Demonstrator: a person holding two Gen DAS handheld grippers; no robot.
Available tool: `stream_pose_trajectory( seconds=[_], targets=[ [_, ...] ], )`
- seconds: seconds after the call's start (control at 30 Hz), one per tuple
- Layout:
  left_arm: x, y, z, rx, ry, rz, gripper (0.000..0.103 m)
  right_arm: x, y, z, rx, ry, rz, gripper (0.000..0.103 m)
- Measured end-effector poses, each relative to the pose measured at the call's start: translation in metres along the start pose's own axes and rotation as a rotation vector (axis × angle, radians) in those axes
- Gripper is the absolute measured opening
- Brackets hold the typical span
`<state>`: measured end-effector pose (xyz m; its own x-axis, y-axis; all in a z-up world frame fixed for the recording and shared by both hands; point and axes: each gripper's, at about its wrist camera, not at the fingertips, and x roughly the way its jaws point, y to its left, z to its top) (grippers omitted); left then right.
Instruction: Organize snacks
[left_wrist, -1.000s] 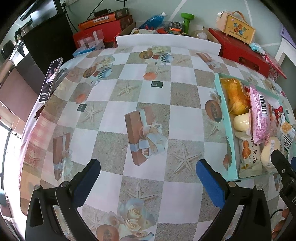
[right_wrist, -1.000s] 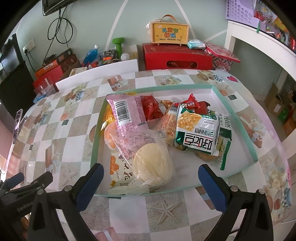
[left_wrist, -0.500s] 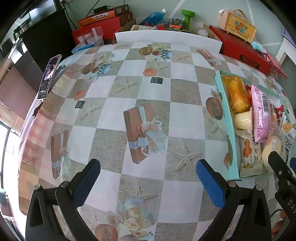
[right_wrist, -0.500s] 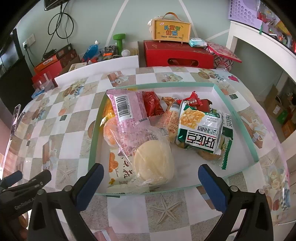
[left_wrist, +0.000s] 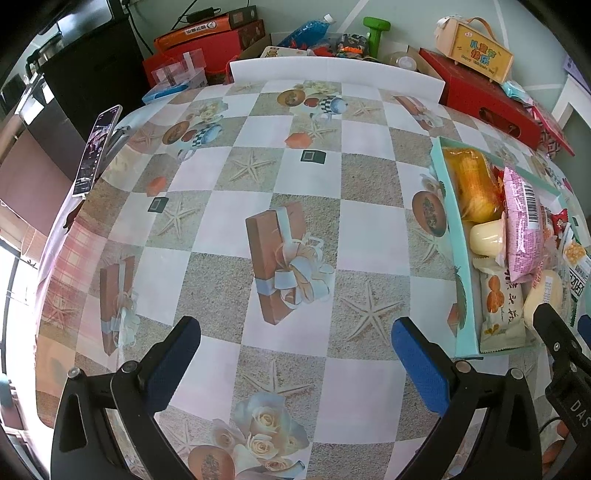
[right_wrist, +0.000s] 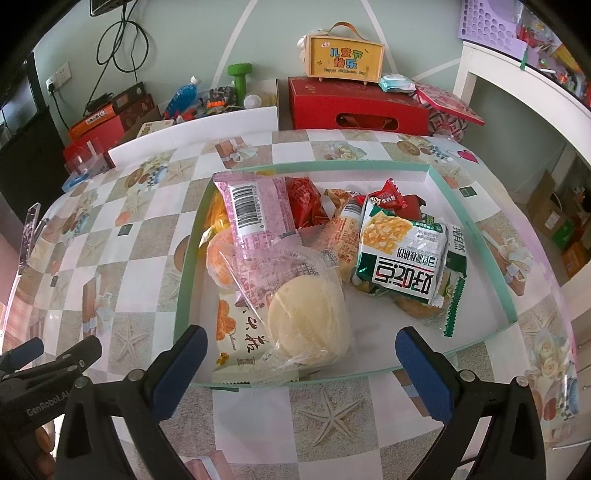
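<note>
Since the snacks are being kept heaped and overlapping in the teal tray (right_wrist: 476, 236), a grab at the clear-bagged bun (right_wrist: 306, 325) is probably risking the pink packet (right_wrist: 255, 210) or the orange-print pack (right_wrist: 236, 339) being dragged along, or slippery film being lost. The green chip bag (right_wrist: 402, 258) is being propped over small red packs. Both the right gripper (right_wrist: 301, 369) and left gripper (left_wrist: 295, 362) are being held with jaws spread, empty, above the counter (left_wrist: 229, 221).

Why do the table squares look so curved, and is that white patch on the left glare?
Left wrist view: the fisheye lens bows the checked tablecloth outward, and daylight washes out its left edge. Right wrist view: same bulge bends the teal tray; the clear bun wrapper shows mild sheen, otherwise sharp.
</note>
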<state>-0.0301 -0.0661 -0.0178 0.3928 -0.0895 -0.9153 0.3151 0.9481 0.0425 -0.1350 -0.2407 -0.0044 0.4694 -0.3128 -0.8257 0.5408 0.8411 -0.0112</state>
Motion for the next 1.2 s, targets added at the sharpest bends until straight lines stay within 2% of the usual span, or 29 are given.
stream_pose_trajectory(
  seconds=[1.2],
  targets=[
    [0.0019, 0.0013, -0.0005, -0.006, 0.006, -0.003, 0.103, 0.0047, 0.0018, -0.0014, -0.008, 0.014, -0.012, 0.103]
  ],
)
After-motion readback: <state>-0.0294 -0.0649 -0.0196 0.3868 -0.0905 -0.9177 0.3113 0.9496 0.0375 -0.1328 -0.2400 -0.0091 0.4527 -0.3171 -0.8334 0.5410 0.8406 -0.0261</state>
